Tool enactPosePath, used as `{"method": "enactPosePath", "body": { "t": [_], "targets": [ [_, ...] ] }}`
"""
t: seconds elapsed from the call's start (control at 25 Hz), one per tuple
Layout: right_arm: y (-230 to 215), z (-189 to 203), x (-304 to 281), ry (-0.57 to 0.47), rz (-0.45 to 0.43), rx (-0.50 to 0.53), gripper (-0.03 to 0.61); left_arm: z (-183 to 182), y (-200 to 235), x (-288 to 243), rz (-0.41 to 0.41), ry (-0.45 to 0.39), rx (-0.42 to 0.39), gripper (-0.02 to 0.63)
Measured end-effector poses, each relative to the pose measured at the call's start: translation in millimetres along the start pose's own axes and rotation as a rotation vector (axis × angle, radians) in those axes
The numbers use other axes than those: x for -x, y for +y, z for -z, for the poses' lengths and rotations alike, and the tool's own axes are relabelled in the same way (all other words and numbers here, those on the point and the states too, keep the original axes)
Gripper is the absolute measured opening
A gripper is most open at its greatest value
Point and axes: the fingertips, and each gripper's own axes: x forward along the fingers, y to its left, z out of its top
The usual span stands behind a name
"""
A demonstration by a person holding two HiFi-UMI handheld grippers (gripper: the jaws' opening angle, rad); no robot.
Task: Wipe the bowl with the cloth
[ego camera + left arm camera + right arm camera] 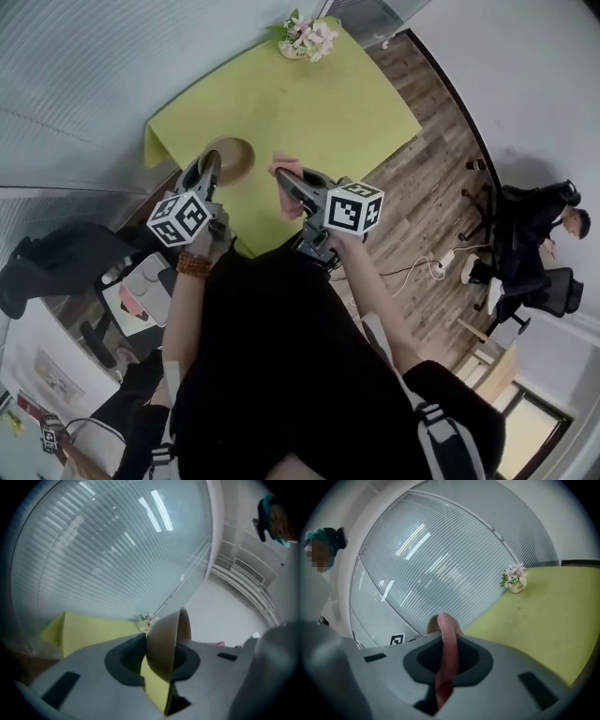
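Note:
A tan bowl (234,157) is tipped on its side over the near left part of the yellow-green table (328,112). My left gripper (213,165) is shut on its rim. In the left gripper view the bowl's wall (165,639) stands edge-on between the two grey jaws. My right gripper (280,175) is just right of the bowl and shut on a pink cloth (292,206). In the right gripper view the cloth (449,648) is a pinched strip that runs up through the jaws, with a sliver of the bowl (433,624) behind it.
A small pot of flowers (307,37) stands at the table's far corner, also seen as the flowers (514,580) in the right gripper view. Window blinds line the far side. On the wooden floor to the right lie a power strip (438,268) and chairs, with a seated person (548,230).

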Motion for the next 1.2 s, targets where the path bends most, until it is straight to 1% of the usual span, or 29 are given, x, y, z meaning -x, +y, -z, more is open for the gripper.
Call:
{"method": "enactPosePath", "body": {
  "t": [0.08,0.16,0.24,0.36,0.44,0.6,0.68,0.96,1.08,1.12,1.2],
  "targets": [
    [-8.9,-4.2,8.9,-0.015,0.040,0.039,0.021,23.8,22.4,-10.0,-0.044,0.063,0.104,0.077],
    [-15.4,-7.3,13.3,-0.024,0.067,0.071,0.021,50.5,41.8,-20.0,-0.079,0.132,0.181,0.077],
    [-20.8,-8.9,14.8,-0.031,0.082,0.073,0.021,77.2,55.2,-30.5,-0.101,0.204,0.232,0.077],
    [-31.0,-9.5,18.0,-0.044,0.110,0.045,0.021,115.4,66.0,-47.2,-0.122,0.302,0.287,0.077],
    [-37.7,-6.8,19.7,-0.035,0.137,0.051,0.021,138.7,72.0,-56.7,-0.135,0.357,0.335,0.077],
    [-47.1,-3.7,24.2,-0.016,0.166,0.048,0.021,169.6,82.6,-68.2,-0.167,0.405,0.441,0.077],
    [-54.8,-5.3,27.1,-0.015,0.178,0.035,0.021,180.2,87.5,-73.6,-0.189,0.429,0.466,0.077],
    [-73.2,-12.4,23.5,0.008,0.195,0.014,0.021,201.1,97.6,-88.7,-0.222,0.483,0.487,0.079],
    [-73.2,-15.2,14.1,0.019,0.188,0.020,0.021,210.1,102.3,-87.2,-0.227,0.520,0.497,0.109],
    [-72.7,-16.8,11.6,0.021,0.184,0.023,0.021,211.9,103.0,-86.7,-0.221,0.524,0.512,0.126],
    [-72.3,-20.3,8.0,0.026,0.175,0.028,0.023,214.3,103.9,-85.9,-0.201,0.521,0.550,0.133]
  ]
}}
